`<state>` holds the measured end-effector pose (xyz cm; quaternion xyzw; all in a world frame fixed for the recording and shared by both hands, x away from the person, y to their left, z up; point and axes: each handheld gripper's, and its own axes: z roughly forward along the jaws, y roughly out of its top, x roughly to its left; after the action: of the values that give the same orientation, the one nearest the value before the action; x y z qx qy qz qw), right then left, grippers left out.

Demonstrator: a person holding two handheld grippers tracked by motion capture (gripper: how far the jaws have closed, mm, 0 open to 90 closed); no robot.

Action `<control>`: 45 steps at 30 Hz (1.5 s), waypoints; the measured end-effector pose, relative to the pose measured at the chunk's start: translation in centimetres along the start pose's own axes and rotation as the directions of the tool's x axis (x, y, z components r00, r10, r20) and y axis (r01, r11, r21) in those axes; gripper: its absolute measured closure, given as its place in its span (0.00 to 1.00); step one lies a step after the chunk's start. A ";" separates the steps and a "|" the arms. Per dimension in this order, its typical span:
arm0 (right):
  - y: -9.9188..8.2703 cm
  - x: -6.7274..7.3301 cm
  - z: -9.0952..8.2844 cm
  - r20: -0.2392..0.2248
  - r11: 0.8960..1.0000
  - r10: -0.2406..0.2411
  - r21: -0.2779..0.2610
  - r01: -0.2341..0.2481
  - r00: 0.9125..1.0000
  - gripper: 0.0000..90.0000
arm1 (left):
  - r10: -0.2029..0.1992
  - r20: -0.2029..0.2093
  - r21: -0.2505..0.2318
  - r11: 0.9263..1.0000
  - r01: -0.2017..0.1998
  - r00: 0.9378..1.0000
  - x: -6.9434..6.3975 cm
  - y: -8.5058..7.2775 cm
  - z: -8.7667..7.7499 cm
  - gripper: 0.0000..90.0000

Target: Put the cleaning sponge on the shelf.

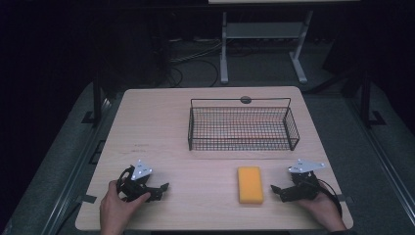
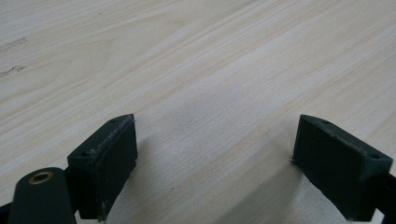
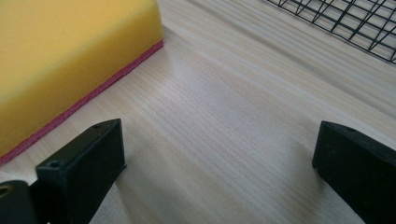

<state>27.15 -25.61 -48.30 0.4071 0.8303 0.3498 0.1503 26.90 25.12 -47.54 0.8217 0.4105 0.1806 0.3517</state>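
Note:
A yellow sponge (image 1: pixel 250 184) with a red underside lies flat on the wooden table (image 1: pixel 161 122), near the front right. My right gripper (image 1: pixel 277 192) rests on the table just right of the sponge, jaws wide apart and empty. In the right gripper view the sponge (image 3: pixel 70 60) sits close beside the left jaw, not between the two. My left gripper (image 1: pixel 160 191) lies at the front left, held by a hand, open with bare wood between its pads (image 2: pixel 116 158). A black wire basket (image 1: pixel 243 127) stands empty behind the sponge.
The basket's mesh (image 3: pixel 355 21) crosses the top right corner of the right gripper view. Beyond the table's far edge stands a white table frame (image 1: pixel 264 44) on a dark floor with cables. A dark round grommet (image 1: pixel 245 100) marks the table's back edge.

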 end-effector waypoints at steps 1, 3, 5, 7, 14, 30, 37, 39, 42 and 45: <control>0.0 0.0 0.0 0.000 1.000 -0.001 0.001 0.001 1.000 0.02 | 0.000 -0.001 -0.001 1.000 0.000 1.000 0.0 0.0 0.0 0.14; 0.0 0.0 0.0 0.000 1.000 0.000 0.001 0.000 1.000 0.02 | 0.000 -0.001 -0.001 1.000 0.000 1.000 0.0 0.0 0.0 0.14; 0.0 -0.1 0.0 -0.006 1.000 -0.007 0.002 0.007 1.000 0.03 | -0.001 0.000 -0.001 1.000 0.001 1.000 0.0 0.0 0.1 0.14; 0.0 -0.2 -0.1 -0.006 1.000 -0.010 0.003 0.010 1.000 0.05 | 0.000 0.000 0.000 1.000 0.000 1.000 0.0 0.1 0.1 0.14; 0.3 -0.3 -1.0 -0.020 1.000 0.013 0.019 -0.012 1.000 0.26 | -0.001 0.000 -0.001 1.000 0.001 1.000 0.0 0.1 0.1 0.14; 2.6 0.6 -1.9 -0.116 0.999 -0.035 -0.001 0.035 0.993 1.00 | -0.001 0.000 0.000 1.000 0.001 1.000 0.0 0.1 0.1 0.14; 3.9 0.5 -1.2 -0.137 0.998 -0.064 0.009 0.065 0.989 1.00 | 0.000 0.000 0.000 1.000 0.000 1.000 0.0 0.1 0.1 0.14; 3.9 0.5 -1.1 -0.137 0.998 -0.067 0.006 0.069 0.988 1.00 | -0.001 0.000 -0.001 1.000 0.001 1.000 0.0 0.1 0.1 0.14; 4.1 0.3 -1.0 -0.139 0.998 -0.062 0.010 0.064 0.988 1.00 | -0.002 0.000 -0.001 1.000 0.002 1.000 0.0 0.1 0.1 0.14; 4.5 0.2 -0.8 -0.144 0.998 -0.062 0.011 0.065 0.988 1.00 | -0.001 0.000 -0.001 1.000 0.001 1.000 0.0 0.1 0.1 0.14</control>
<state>29.13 -23.89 -44.58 0.3554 0.8542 0.3666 0.0982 26.97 25.08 -47.54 0.8213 0.4110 0.1804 0.3521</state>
